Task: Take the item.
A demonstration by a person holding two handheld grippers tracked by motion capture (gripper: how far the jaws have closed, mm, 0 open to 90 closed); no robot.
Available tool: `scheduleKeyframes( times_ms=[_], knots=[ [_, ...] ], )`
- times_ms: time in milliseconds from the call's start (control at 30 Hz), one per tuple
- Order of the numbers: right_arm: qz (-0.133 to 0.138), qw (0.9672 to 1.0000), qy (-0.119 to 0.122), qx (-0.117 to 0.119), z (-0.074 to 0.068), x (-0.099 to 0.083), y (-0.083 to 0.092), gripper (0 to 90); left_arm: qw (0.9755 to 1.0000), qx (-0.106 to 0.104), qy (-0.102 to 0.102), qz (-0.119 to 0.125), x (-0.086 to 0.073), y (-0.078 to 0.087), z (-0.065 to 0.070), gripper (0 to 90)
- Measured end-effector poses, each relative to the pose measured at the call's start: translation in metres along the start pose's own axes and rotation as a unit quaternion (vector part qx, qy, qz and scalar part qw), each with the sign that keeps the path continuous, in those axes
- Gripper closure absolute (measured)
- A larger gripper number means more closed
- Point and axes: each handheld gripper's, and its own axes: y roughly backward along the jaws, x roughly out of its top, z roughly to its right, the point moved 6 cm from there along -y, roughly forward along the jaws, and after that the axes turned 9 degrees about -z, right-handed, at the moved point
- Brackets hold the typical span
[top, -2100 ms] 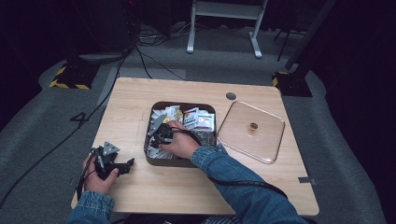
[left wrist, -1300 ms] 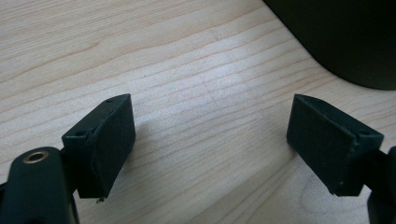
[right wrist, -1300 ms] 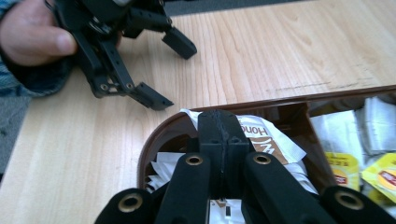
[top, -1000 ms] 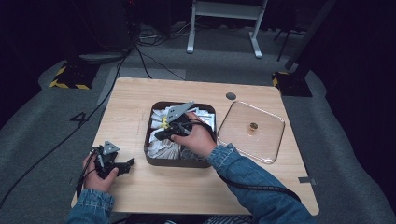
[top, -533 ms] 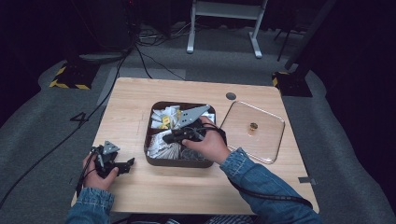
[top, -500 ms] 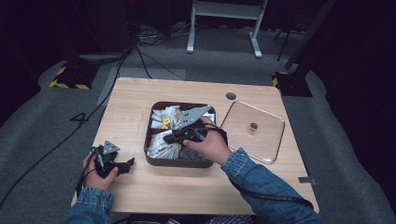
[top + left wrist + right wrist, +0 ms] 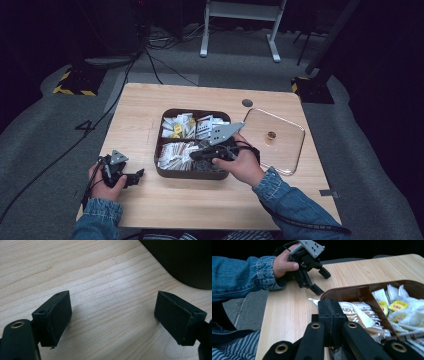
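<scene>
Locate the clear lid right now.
High view: the clear lid lies flat on the table, right of the brown compartment tray, near the table's right edge, just beyond the right gripper.

"Hone…" on white sachet (image 7: 358, 311) in tongs.

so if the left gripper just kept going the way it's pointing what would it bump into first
Probably the dark brown box. In the left gripper view, the left gripper has its jaws apart over bare table, with the box's dark wall ahead and to the right. It may skim the wood first; depth is hard to judge.
</scene>
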Motion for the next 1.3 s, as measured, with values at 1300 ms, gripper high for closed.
scheduleKeyframes(
  times_ms=[1300],
  knots=[
    [0.007,0.9976,-0.069,0.0,-0.028,-0.094,0.0,90.0,0.9997,-0.009,-0.02,-0.007,0.004,-0.004,-0.002,7.6]
  ],
)
